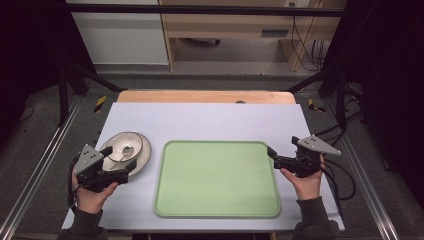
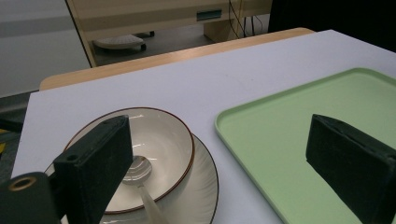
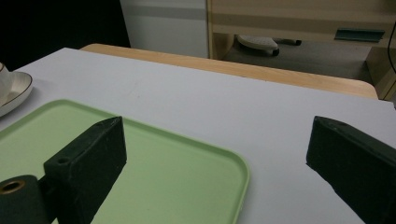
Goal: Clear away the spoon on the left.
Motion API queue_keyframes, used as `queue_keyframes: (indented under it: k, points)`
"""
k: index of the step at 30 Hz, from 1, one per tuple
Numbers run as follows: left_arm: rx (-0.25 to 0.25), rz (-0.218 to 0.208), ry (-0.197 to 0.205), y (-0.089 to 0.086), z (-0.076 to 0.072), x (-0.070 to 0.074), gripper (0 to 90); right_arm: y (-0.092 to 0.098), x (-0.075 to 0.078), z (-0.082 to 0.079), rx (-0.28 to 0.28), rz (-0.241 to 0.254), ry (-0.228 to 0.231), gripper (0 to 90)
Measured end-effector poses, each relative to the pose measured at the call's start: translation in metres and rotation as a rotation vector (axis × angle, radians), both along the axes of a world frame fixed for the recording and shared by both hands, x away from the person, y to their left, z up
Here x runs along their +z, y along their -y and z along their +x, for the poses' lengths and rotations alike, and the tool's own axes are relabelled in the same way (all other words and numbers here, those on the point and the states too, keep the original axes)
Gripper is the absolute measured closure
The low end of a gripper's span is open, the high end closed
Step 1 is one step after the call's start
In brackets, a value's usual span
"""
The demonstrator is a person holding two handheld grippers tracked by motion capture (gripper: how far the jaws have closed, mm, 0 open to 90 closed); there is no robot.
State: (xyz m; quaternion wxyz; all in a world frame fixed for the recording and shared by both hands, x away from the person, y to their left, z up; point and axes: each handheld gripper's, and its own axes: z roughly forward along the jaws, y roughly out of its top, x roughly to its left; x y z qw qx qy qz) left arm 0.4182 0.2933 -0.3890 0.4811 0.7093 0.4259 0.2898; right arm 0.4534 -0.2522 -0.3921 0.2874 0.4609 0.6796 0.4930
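A white bowl (image 1: 124, 145) with a brown rim sits on a white plate (image 1: 140, 161) at the table's left, and a spoon (image 1: 126, 150) lies in the bowl. A pale green tray (image 1: 218, 178) lies flat in the middle. My left gripper (image 1: 120, 157) hovers at the near edge of the plate, open, jaws wide with nothing between them. In the left gripper view the bowl (image 2: 159, 144), spoon (image 2: 140, 175) and plate (image 2: 205, 186) lie just ahead, the tray (image 2: 299, 116) to the right. My right gripper (image 1: 274, 156) is open at the tray's right edge (image 3: 233, 163).
A light sheet (image 1: 210, 117) covers the wooden table (image 1: 205, 96). Black frame posts stand at both sides, and cables (image 1: 345, 175) trail off the right edge. Cabinets and floor lie beyond the far edge. The plate's rim (image 3: 16, 93) peeks in at the left of the right gripper view.
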Motion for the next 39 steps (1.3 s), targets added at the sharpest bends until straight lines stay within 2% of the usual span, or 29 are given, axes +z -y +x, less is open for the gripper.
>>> queue_keyframes:
  k: [10, 20, 30, 39]
  points:
    - [-0.007, 0.002, -0.002, -0.005, -0.001, 0.001, 7.2, -0.003, -0.002, 0.0, 0.007, -0.013, -0.016, 5.0]
    - [-0.021, 0.04, -0.029, -0.008, -0.002, -0.004, 6.2, -0.005, -0.004, 0.0, 0.013, -0.036, -0.033, 5.0]
    - [-0.041, 0.062, -0.046, -0.012, -0.006, -0.008, 5.6, -0.006, -0.004, 0.0, 0.017, -0.042, -0.047, 4.9]
    - [-0.038, 0.087, -0.062, -0.014, -0.008, -0.013, 5.8, -0.006, -0.004, 0.0, 0.018, -0.039, -0.052, 4.9]
